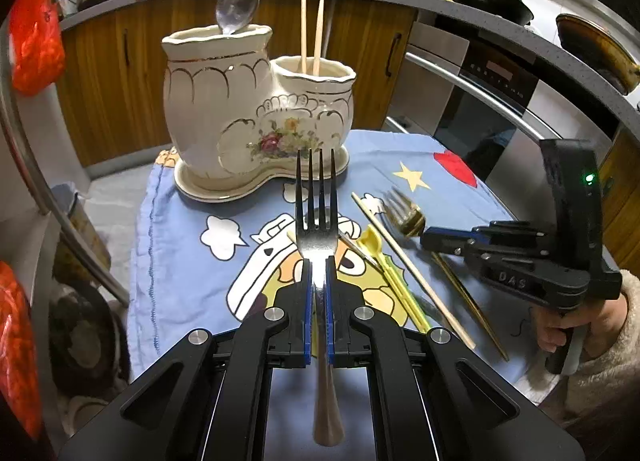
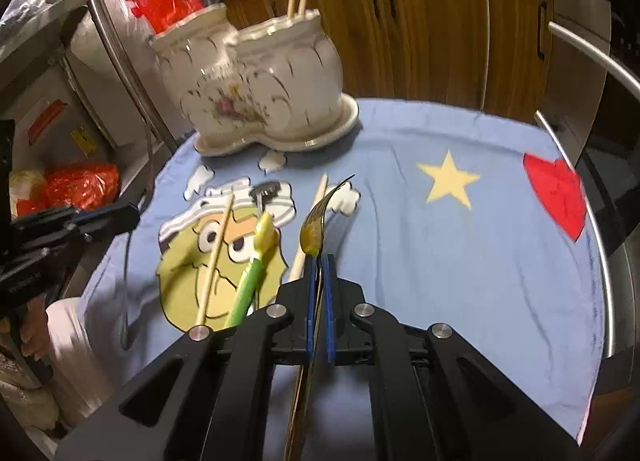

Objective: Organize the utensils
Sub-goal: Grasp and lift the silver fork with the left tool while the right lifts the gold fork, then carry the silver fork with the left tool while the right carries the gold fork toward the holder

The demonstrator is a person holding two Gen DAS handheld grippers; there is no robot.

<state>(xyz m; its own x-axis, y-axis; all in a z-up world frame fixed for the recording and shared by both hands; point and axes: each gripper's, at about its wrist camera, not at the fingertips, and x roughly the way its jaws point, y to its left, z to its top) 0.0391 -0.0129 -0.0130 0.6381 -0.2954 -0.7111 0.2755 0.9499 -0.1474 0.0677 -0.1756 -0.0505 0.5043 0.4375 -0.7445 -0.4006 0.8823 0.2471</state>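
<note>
Nearest your lens is the silver fork (image 1: pixel 316 229), pinched by its neck in your left gripper (image 1: pixel 318 265), fingers nearly shut on it, tines aimed at the ceramic holder (image 1: pixel 248 109) with the long handle hanging back toward you. That rear weight is my worry: thin smooth metal between two pads can pivot and droop as you tip it toward a pot. The holder's left pot already has a spoon (image 1: pixel 237 7) and the right one has chopsticks (image 1: pixel 311 35), so you could knock either going in. Loose on the blue cloth (image 1: pixel 180 197) sit a yellow spoon (image 1: pixel 380 261) and single chopstick (image 1: pixel 412 269). Over on the right, your right gripper (image 2: pixel 319 261) is clamped tight on the gold fork (image 2: pixel 316 221) just above the tabletop; it looks gripped edge-on, so it might twist or drag that chopstick beside it.
</note>
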